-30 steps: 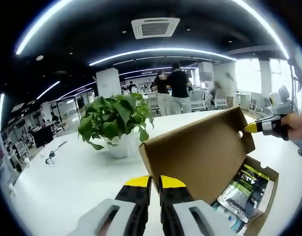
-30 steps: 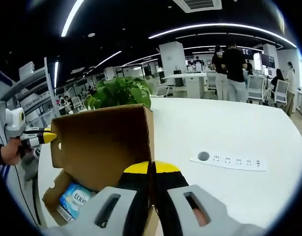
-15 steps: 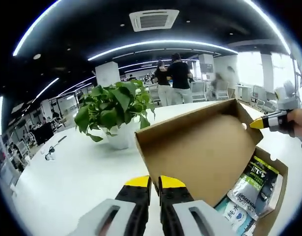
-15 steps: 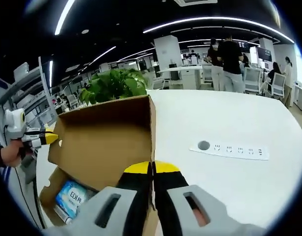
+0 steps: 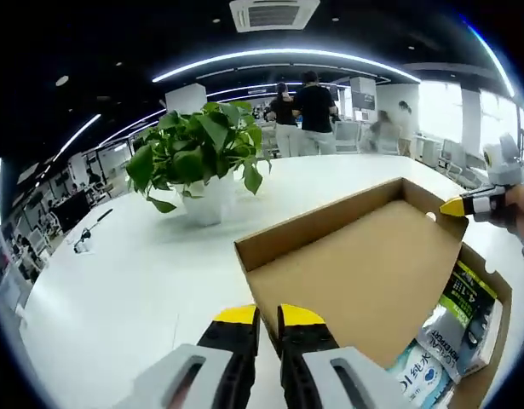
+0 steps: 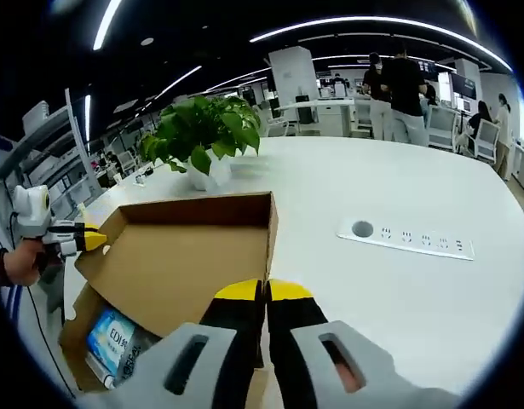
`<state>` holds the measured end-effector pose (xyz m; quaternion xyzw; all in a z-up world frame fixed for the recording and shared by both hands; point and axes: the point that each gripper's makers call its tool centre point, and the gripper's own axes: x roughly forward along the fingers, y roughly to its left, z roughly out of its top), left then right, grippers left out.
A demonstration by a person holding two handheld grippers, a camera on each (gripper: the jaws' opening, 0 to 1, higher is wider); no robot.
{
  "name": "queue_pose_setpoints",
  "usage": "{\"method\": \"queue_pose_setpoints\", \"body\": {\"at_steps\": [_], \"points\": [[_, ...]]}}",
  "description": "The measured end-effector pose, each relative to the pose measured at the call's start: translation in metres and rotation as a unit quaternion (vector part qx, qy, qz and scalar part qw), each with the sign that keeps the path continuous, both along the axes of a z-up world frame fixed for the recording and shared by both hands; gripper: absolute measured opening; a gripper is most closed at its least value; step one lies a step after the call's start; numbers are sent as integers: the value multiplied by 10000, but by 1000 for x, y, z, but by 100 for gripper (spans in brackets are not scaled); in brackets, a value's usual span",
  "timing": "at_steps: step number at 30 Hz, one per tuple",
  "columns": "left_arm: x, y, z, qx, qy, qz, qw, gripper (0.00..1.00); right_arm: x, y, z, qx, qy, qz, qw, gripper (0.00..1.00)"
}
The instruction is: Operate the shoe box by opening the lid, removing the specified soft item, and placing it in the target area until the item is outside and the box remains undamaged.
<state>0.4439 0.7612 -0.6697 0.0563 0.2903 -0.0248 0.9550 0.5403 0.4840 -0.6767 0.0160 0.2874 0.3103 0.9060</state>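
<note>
My left gripper point(image 5: 262, 316) and right gripper point(image 6: 263, 292) each pinch an opposite end of the cardboard lid point(image 5: 372, 277), jaws pressed together on its edge. The lid tilts back over the open shoe box point(image 5: 492, 341) on the white desk point(image 5: 142, 281); soft packets point(image 5: 419, 375) lie inside. Beyond stands a potted plant point(image 5: 202, 162).

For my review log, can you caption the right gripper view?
Both grippers hold the cardboard lid tipped open over the shoe box, packets visible inside.
</note>
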Motion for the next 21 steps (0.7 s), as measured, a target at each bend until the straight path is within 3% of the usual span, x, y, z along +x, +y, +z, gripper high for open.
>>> {"method": "queue_pose_setpoints", "body": {"at_steps": [12, 21], "points": [[-3, 1, -8, -148, 195, 65, 9997, 8, 1, 0, -7, 27, 137, -132, 9998, 1], [0, 3, -13, -3, 242, 37, 9997, 9, 2, 1, -12, -18, 156, -160, 9997, 1]]}}
